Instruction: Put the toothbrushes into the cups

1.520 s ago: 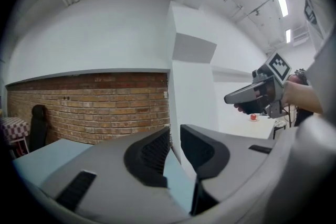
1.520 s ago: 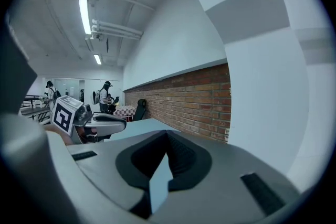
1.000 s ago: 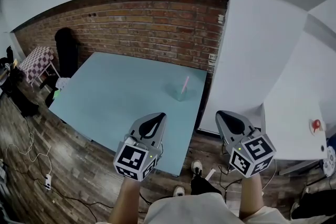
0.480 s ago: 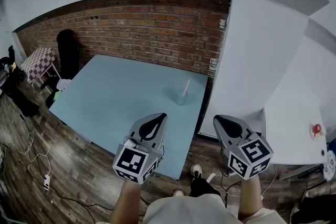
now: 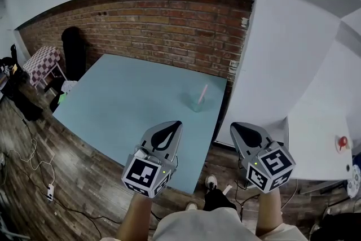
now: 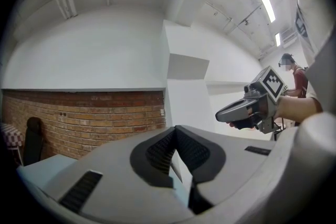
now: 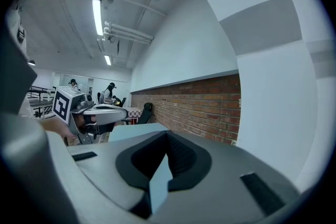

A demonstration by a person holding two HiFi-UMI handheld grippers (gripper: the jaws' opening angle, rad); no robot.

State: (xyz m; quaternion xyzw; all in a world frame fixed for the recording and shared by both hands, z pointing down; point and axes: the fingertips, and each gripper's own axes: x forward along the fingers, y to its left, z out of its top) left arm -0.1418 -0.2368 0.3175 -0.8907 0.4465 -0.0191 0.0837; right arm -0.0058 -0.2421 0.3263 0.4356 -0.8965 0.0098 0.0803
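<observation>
We hold the left hand-held gripper (image 5: 171, 126) and right hand-held gripper (image 5: 237, 127) near our body, both with jaws pressed together on nothing. Well apart from them, a pink toothbrush (image 5: 202, 92) stands in a cup (image 5: 195, 104) near the blue worktop (image 5: 124, 104)'s right edge. No loose brush shows, so the task seems done — the next move is likely just to look for any others.

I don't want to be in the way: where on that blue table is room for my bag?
Nearly all of the blue table is bare: the left half, the far strip along the brick wall, the near corner before the left gripper. Only crowded spot: near the right edge, the cup holding a pink toothbrush.
</observation>
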